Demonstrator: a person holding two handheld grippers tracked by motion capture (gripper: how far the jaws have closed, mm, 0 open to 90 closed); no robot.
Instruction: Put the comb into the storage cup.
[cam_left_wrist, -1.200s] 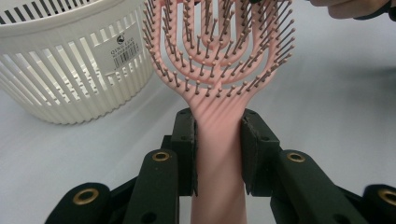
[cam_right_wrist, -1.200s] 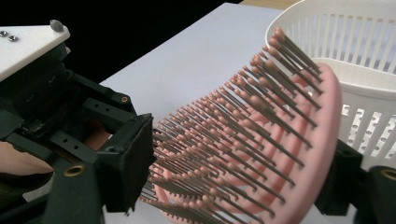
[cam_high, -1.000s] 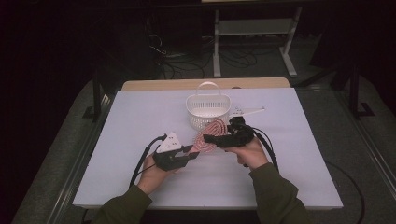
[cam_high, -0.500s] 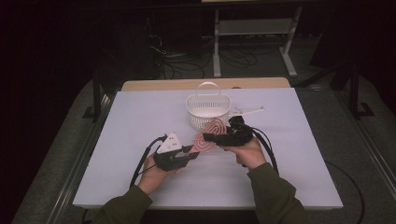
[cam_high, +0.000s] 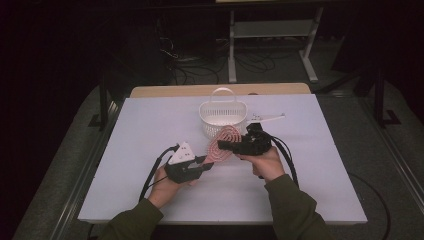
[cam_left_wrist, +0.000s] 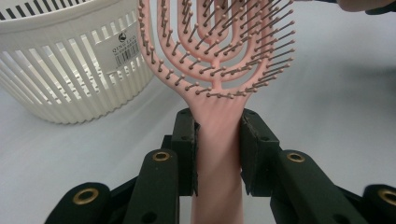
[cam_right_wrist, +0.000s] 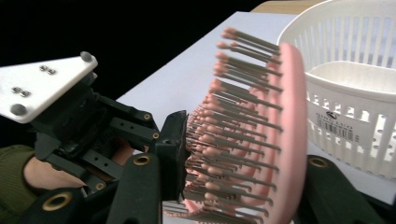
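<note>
High view: dim and grainy, surroundings near black, only the pale bench (cam_high: 150, 125) lit evenly from above, soft shadows. Left claw view: bright, sharp, faint shadows. Right claw view: pink brush (cam_right_wrist: 261, 140) close to the lens and blurred, white basket (cam_right_wrist: 355, 93) slightly soft, black background.

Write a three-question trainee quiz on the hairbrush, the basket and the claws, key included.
1. True or false: the left claw grips the pink hairbrush by its handle.
2. What has the right claw just been closing on?
3. The white basket stands: A) beyond the brush B) in the left claw C) on the floor

Key: 1 true; 2 the brush's bristled head; 3 A
</note>
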